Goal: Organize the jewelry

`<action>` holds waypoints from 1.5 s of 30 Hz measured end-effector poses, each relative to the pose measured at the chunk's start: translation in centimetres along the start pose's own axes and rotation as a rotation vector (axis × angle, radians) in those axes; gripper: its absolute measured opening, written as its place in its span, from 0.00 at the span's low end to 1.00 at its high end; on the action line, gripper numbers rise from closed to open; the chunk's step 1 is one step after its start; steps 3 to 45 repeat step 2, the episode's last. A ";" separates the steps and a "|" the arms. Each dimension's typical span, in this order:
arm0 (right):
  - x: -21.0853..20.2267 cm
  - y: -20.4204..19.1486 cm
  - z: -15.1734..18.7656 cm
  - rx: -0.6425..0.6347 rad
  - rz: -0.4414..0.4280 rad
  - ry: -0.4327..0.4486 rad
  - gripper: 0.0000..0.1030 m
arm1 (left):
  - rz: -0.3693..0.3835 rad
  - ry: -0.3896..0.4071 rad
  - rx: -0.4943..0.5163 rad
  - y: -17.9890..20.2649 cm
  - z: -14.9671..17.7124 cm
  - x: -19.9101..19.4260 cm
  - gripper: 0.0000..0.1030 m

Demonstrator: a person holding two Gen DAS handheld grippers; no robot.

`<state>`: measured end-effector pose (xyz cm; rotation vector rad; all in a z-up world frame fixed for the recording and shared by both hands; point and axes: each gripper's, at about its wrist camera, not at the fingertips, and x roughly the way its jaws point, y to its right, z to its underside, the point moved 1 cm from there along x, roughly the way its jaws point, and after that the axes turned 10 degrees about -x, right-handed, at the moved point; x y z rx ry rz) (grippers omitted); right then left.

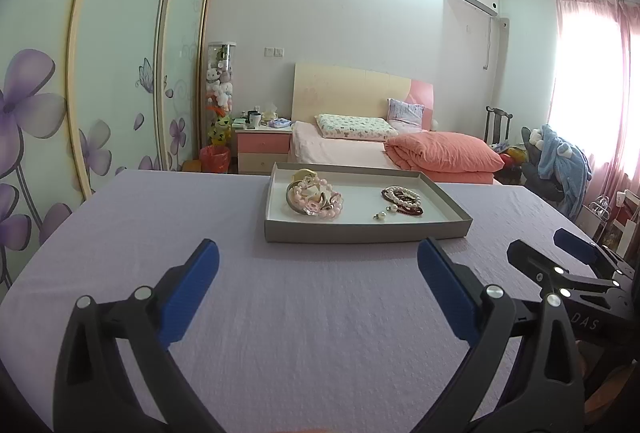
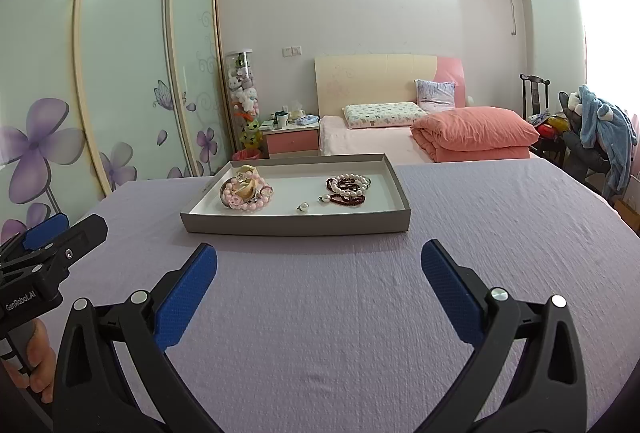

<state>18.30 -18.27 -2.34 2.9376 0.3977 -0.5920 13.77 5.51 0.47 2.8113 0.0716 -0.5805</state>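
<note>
A shallow grey tray (image 1: 360, 229) (image 2: 296, 225) rests on the lilac tablecloth (image 1: 280, 313) (image 2: 340, 313). In its left part lies a heap of pink bead bracelets (image 1: 316, 195) (image 2: 246, 193). Toward the right lie white pearl and dark red bead strands (image 1: 402, 199) (image 2: 348, 187), with small pearl earrings (image 1: 382, 213) (image 2: 303, 207) in front. My left gripper (image 1: 318, 261) hovers open short of the tray, nothing between its blue pads. My right gripper (image 2: 319, 265) is likewise open and empty, near the tray's front wall. Each gripper shows in the other's view (image 1: 556, 253) (image 2: 60, 233).
A hand (image 2: 36, 365) holds the left gripper's handle. Behind the table stand a bed (image 1: 360, 145) with a salmon quilt (image 2: 472, 137), a pink nightstand (image 1: 262, 145), a sliding wardrobe (image 2: 120, 73) with flower prints at left, and a chair (image 2: 600, 137) draped with blue clothes at right.
</note>
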 end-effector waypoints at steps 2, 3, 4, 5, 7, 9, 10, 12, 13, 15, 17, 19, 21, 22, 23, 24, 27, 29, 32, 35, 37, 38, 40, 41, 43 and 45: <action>0.0 0.0 0.0 0.001 0.000 0.001 0.98 | 0.004 -0.003 -0.002 0.0 0.0 0.0 0.94; 0.0 0.0 0.0 0.001 0.000 0.001 0.98 | 0.004 -0.003 -0.002 0.0 0.0 0.0 0.94; 0.0 0.0 0.0 0.001 0.000 0.001 0.98 | 0.004 -0.003 -0.002 0.0 0.0 0.0 0.94; 0.0 0.0 0.0 0.001 0.000 0.001 0.98 | 0.004 -0.003 -0.002 0.0 0.0 0.0 0.94; 0.0 0.0 0.0 0.001 0.000 0.001 0.98 | 0.004 -0.003 -0.002 0.0 0.0 0.0 0.94; 0.0 0.0 0.0 0.001 0.000 0.001 0.98 | 0.004 -0.003 -0.002 0.0 0.0 0.0 0.94; 0.0 0.0 0.0 0.001 0.000 0.001 0.98 | 0.004 -0.003 -0.002 0.0 0.0 0.0 0.94; 0.0 0.0 0.0 0.001 0.000 0.001 0.98 | 0.004 -0.003 -0.002 0.0 0.0 0.0 0.94; 0.0 0.0 0.0 0.001 0.000 0.001 0.98 | 0.004 -0.003 -0.002 0.0 0.0 0.0 0.94; 0.0 0.0 0.0 0.001 0.000 0.001 0.98 | 0.004 -0.003 -0.002 0.0 0.0 0.0 0.94; 0.0 0.0 0.0 0.001 0.000 0.001 0.98 | 0.004 -0.003 -0.002 0.0 0.0 0.0 0.94; 0.0 0.0 0.0 0.001 0.000 0.001 0.98 | 0.004 -0.003 -0.002 0.0 0.0 0.0 0.94; 0.0 0.0 0.0 0.001 0.000 0.001 0.98 | 0.004 -0.003 -0.002 0.0 0.0 0.0 0.94; 0.0 0.0 0.0 0.001 0.000 0.001 0.98 | 0.004 -0.003 -0.002 0.0 0.0 0.0 0.94; 0.0 0.0 0.0 0.001 0.000 0.001 0.98 | 0.004 -0.003 -0.002 0.0 0.0 0.0 0.94; 0.0 0.0 0.0 0.001 0.000 0.001 0.98 | 0.004 -0.003 -0.002 0.0 0.0 0.0 0.94; 0.0 0.0 0.0 0.001 0.000 0.001 0.98 | 0.004 -0.003 -0.002 0.0 0.0 0.0 0.94; 0.0 0.0 0.0 0.001 0.000 0.001 0.98 | 0.004 -0.003 -0.002 0.0 0.0 0.0 0.94; 0.0 0.0 0.0 0.001 0.000 0.001 0.98 | 0.004 -0.003 -0.002 0.0 0.0 0.0 0.94; 0.0 0.0 0.0 0.001 0.000 0.001 0.98 | 0.004 -0.003 -0.002 0.0 0.0 0.0 0.94; 0.0 0.0 0.0 0.001 0.000 0.001 0.98 | 0.004 -0.003 -0.002 0.0 0.0 0.0 0.94; 0.0 0.0 0.0 0.001 0.000 0.001 0.98 | 0.004 -0.003 -0.002 0.0 0.0 0.0 0.94; 0.0 0.0 0.0 0.001 0.000 0.001 0.98 | 0.004 -0.003 -0.002 0.0 0.0 0.0 0.94; 0.0 0.0 0.0 0.001 0.000 0.001 0.98 | 0.004 -0.003 -0.002 0.0 0.0 0.0 0.94; 0.0 0.0 0.0 0.001 0.000 0.001 0.98 | 0.004 -0.003 -0.002 0.0 0.0 0.0 0.94; 0.0 0.0 0.0 0.001 0.000 0.001 0.98 | 0.004 -0.003 -0.002 0.0 0.0 0.0 0.94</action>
